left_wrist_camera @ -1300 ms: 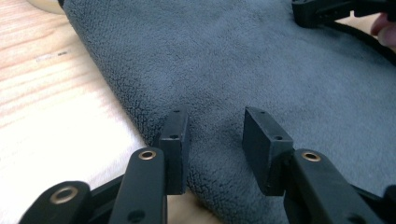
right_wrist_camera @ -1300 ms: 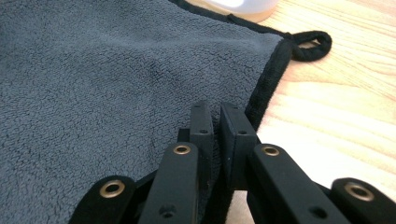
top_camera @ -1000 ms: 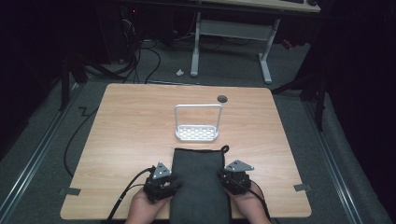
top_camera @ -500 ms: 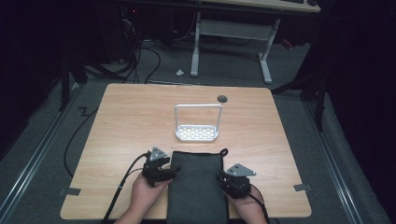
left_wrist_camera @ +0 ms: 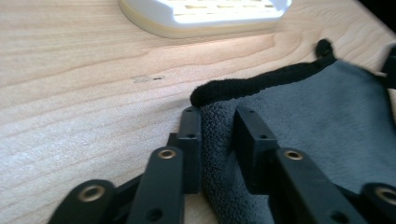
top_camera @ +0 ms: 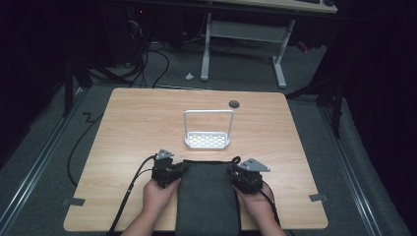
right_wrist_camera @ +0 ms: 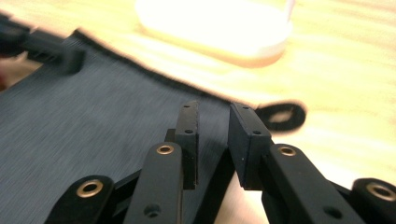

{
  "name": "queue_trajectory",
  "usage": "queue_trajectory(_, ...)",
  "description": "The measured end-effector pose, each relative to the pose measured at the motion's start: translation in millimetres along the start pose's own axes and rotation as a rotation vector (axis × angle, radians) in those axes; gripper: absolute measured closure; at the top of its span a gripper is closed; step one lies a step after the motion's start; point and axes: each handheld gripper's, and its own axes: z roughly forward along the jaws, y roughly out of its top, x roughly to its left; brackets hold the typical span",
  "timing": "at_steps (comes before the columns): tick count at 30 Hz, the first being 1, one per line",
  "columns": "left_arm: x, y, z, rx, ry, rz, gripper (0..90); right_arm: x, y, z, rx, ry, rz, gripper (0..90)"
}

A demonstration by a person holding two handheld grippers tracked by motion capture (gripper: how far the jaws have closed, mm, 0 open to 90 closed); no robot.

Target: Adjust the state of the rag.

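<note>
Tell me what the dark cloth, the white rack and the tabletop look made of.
Cloth: soft grey microfibre or terry, going by its fuzzy nap and rolled black edging. White rack: probably smooth plastic or coated metal, slotted base. Tabletop: pale wood-grain, likely laminate, matte.

Cut-off cloth, blurred rack

The dark cloth (top_camera: 207, 199) ran off the high view's bottom edge, as did both forearms. In the right gripper view the white rack (right_wrist_camera: 215, 25) was overexposed and blurred, its top cropped.
</note>
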Motion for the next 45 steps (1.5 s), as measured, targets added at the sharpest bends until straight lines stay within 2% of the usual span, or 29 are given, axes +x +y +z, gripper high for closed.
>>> queue_trajectory(2, 2.9, -0.4, -1.1, -0.007, -0.018, -0.025, 65.9, -4.1, 3.4, 10.6, 0.035, -0.005, 0.010, 63.7)
queue_trajectory(3, 3.1, -0.8, -1.4, -0.011, -0.022, -0.025, 65.9, -4.1, 3.4, 10.6, 0.035, -0.005, 0.010, 63.7)
queue_trajectory(4, 1.8, -1.3, -2.0, -0.010, -0.014, -0.015, 63.3, -4.7, 2.9, 19.5, 0.079, 0.001, -0.003, 54.5)
queue_trajectory(5, 1.8, -1.3, -2.0, -0.010, -0.014, -0.015, 62.8, -4.7, 2.9, 19.5, 0.079, 0.001, -0.003, 54.5)
queue_trajectory(6, 1.1, -1.7, -1.9, -0.015, -0.012, -0.010, 62.3, -3.5, 1.8, 25.2, 0.107, -0.001, -0.020, 46.6)
queue_trajectory(9, 0.7, -1.9, -2.1, -0.015, -0.008, -0.006, 61.8, -3.8, 1.5, 29.5, 0.128, -0.006, -0.012, 37.0)
queue_trajectory(11, 0.6, -2.0, -2.1, -0.015, -0.008, -0.004, 61.4, -3.7, 1.4, 31.0, 0.138, -0.007, -0.012, 36.7)
queue_trajectory(12, 0.6, -2.0, -2.2, -0.014, -0.008, -0.004, 61.2, -4.6, 1.8, 33.2, 0.146, 0.011, -0.004, 37.1)
queue_trajectory(16, 1.0, -2.1, -2.3, -0.016, -0.015, -0.007, 60.9, -6.3, 5.4, 38.3, 0.142, 0.022, -0.024, 37.9)
queue_trajectory(18, 1.2, -2.1, -2.3, -0.016, -0.016, -0.007, 60.6, -5.9, 7.0, 38.0, 0.144, 0.014, -0.024, 38.4)
queue_trajectory(19, 1.2, -2.1, -2.3, -0.016, -0.017, -0.009, 60.4, -5.1, 8.5, 37.0, 0.139, 0.007, -0.035, 38.4)
queue_trajectory(20, 1.2, -2.1, -2.3, -0.016, -0.018, -0.009, 60.2, -2.5, 11.4, 31.8, 0.108, -0.022, -0.057, 38.2)
queue_trajectory(23, 1.2, -2.1, -2.2, -0.017, -0.018, -0.008, 60.0, 0.2, 14.9, 26.9, 0.086, -0.016, -0.076, 37.9)
queue_trajectory(29, 1.1, -2.4, -2.6, -0.016, -0.018, -0.008, 60.2, -4.3, 10.6, 43.2, 0.154, 0.022, -0.051, 35.2)
queue_trajectory(31, 1.1, -2.5, -2.6, -0.016, -0.017, -0.008, 60.6, -7.7, 10.2, 44.4, 0.155, 0.045, -0.021, 37.0)
queue_trajectory(33, 1.1, -2.4, -2.5, -0.015, -0.015, -0.008, 61.5, -7.9, 10.0, 43.9, 0.153, 0.056, -0.026, 43.0)
queue_trajectory(34, 1.2, -2.4, -2.4, -0.015, -0.017, -0.010, 61.7, -7.9, 10.0, 43.9, 0.153, 0.056, -0.026, 43.0)
queue_trajectory(36, 1.1, -2.4, -2.5, -0.014, -0.017, -0.008, 61.7, -5.1, 9.5, 42.4, 0.149, 0.067, -0.031, 54.5)
queue_trajectory(39, 0.6, -2.5, -2.5, -0.012, -0.016, -0.004, 62.1, -3.4, 8.3, 41.4, 0.141, 0.079, -0.032, 59.6)
queue_trajectory(42, -1.2, -2.7, -2.2, -0.003, -0.012, 0.012, 65.3, -0.7, 6.1, 40.0, 0.130, 0.098, -0.027, 71.3)
queue_trajectory(45, -2.7, -2.9, -1.7, -0.002, -0.008, 0.027, 68.4, -0.1, 5.2, 39.7, 0.125, 0.107, -0.020, 75.6)
